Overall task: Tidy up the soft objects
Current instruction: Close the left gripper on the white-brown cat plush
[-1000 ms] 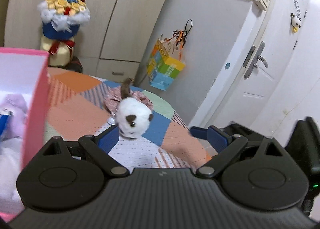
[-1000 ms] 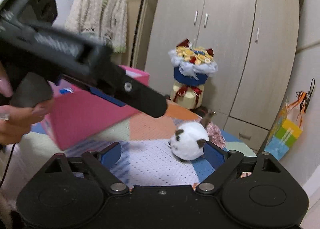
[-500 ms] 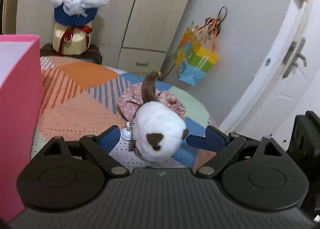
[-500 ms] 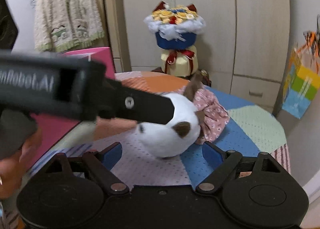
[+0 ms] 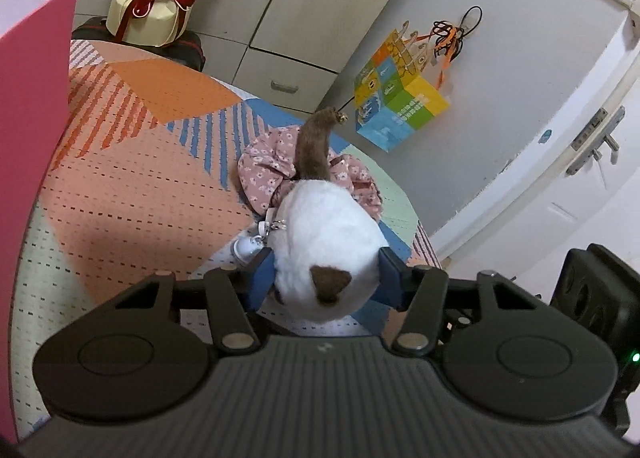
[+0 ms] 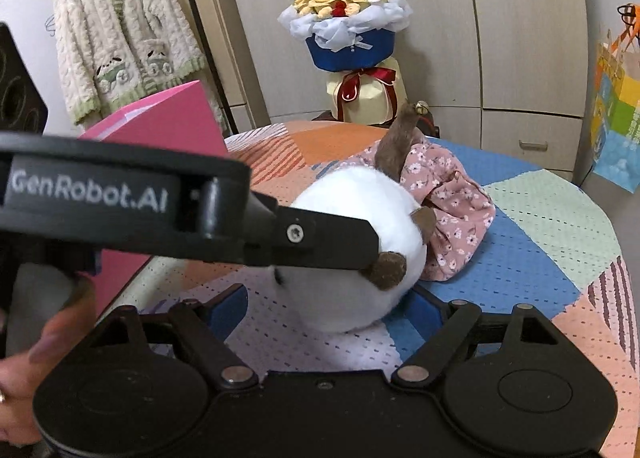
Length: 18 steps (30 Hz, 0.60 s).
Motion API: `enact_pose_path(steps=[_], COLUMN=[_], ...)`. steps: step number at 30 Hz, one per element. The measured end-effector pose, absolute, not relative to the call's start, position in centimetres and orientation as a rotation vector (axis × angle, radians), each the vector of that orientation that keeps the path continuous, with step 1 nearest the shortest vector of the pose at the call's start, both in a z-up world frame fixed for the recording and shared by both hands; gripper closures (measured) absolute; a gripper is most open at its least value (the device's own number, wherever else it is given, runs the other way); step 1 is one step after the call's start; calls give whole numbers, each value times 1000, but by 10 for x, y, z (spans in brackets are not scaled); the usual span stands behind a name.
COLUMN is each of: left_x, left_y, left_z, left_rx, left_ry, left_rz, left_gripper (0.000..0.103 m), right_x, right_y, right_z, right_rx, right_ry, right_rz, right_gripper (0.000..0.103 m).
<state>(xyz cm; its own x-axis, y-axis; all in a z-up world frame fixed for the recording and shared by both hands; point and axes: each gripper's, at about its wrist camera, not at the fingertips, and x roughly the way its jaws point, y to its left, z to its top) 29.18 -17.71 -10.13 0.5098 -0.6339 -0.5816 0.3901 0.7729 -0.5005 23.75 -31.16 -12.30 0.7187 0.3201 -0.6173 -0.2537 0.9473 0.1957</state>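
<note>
Closing on the plush toy's [image 5: 320,242] white head, the left gripper [image 5: 325,276] pinches it near the table's [image 5: 412,214] right edge; the right gripper [image 6: 326,308] gapes, closing slightly.

- The plush cat [image 5: 328,242] fills the gap between the closing jaws of the left gripper [image 5: 326,278], so nothing else fits there.
- Left of the cat, the blanket [image 5: 132,194] lies bare up to the tall pink box [image 5: 28,130], a wall.
- From the right, the left gripper's arm crosses the cat's head.
</note>
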Motion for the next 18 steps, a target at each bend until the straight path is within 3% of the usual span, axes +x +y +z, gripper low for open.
enact_pose_path(steps=[1,4,18], left_x=[291,289,255], left_y=[-177,-176,-168], left_z=[-102,-101,-85], left_rx=[-326,-331,-263], left_ry=[831,842,887], left_rz=[-631,-637,-650], left_gripper=[50,51,52], right_x=[236,232,196], right_y=[-311,-310,-297], right_z=[-123,-122,-114], right_rx=[101,93,148], right_ry=[696,683,696], right_rz=[311,230,187], right_gripper=[17,38,39])
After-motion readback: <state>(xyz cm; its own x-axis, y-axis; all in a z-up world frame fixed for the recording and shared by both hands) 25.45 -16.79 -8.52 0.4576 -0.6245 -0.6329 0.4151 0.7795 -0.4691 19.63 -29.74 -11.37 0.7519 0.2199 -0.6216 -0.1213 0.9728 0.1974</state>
